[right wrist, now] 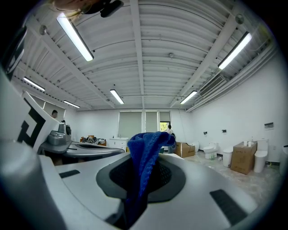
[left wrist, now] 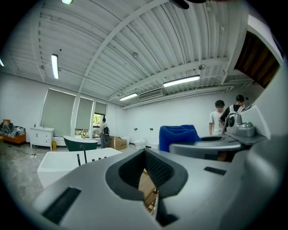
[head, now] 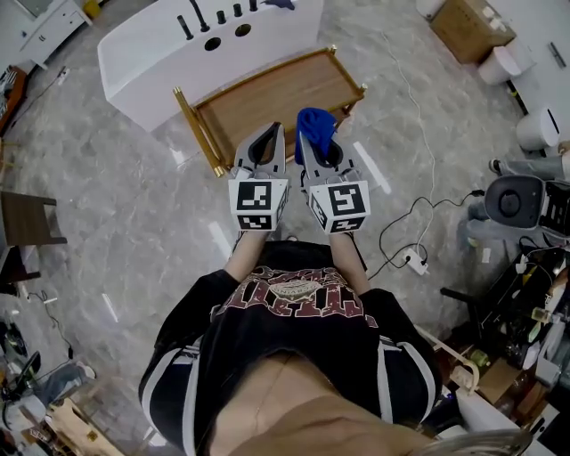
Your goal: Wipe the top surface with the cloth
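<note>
A wooden table top (head: 267,100) with a gold frame stands on the floor just ahead of me. Both grippers are held side by side above its near edge, pointing forward. My right gripper (head: 307,135) is shut on a blue cloth (head: 315,123), which sticks up in a bunch from between its jaws (right wrist: 150,143). The cloth hangs in the air and does not touch the wood. My left gripper (head: 277,132) is shut with nothing in it; through the gap behind its pads a bit of the wooden table top (left wrist: 146,191) shows. The blue cloth (left wrist: 177,134) also shows in the left gripper view.
A white bathtub (head: 169,44) stands right behind the table. A cardboard box (head: 468,27) is at the far right, a power strip with cables (head: 412,260) lies on the floor to my right, and a dark stool (head: 27,218) is at the left. Two people (left wrist: 219,117) stand far off.
</note>
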Action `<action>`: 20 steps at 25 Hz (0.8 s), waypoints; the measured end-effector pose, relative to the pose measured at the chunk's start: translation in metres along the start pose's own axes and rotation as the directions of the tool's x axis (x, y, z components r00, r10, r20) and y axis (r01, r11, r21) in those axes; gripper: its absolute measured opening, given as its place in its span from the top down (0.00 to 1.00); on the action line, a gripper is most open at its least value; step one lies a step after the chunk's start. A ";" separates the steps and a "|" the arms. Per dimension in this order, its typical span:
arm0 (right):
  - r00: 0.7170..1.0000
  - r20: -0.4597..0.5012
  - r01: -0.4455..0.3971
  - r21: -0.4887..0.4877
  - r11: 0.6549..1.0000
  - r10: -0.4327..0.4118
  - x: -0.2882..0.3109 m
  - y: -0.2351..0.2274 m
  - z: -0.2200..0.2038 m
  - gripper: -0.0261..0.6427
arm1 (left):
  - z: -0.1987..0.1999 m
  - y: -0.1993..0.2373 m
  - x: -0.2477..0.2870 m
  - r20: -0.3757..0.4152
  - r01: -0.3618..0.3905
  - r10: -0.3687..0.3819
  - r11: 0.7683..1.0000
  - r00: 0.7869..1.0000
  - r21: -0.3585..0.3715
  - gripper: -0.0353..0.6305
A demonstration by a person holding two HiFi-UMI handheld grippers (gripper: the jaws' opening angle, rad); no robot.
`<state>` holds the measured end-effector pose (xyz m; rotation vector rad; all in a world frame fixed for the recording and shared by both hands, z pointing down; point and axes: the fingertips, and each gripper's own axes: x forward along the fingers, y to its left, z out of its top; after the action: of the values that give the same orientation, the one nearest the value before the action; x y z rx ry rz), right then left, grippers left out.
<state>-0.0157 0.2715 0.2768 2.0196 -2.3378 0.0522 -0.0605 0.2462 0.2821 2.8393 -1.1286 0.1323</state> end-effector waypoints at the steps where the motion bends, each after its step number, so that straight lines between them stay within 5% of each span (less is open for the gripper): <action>1: 1.000 0.001 0.002 -0.003 1.000 -0.002 0.007 -0.002 0.001 0.88 | 0.002 0.004 0.006 0.003 0.005 -0.005 1.000 1.000 0.001 0.88; 20: 0.999 -0.023 0.027 -0.008 1.000 -0.027 0.157 -0.003 -0.004 0.88 | 0.002 0.123 0.097 -0.019 0.043 -0.043 0.999 0.999 0.004 0.88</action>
<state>-0.0350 0.1157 0.2908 2.0348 -2.2932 0.0656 -0.0749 0.0907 0.2967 2.8580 -1.0636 0.1587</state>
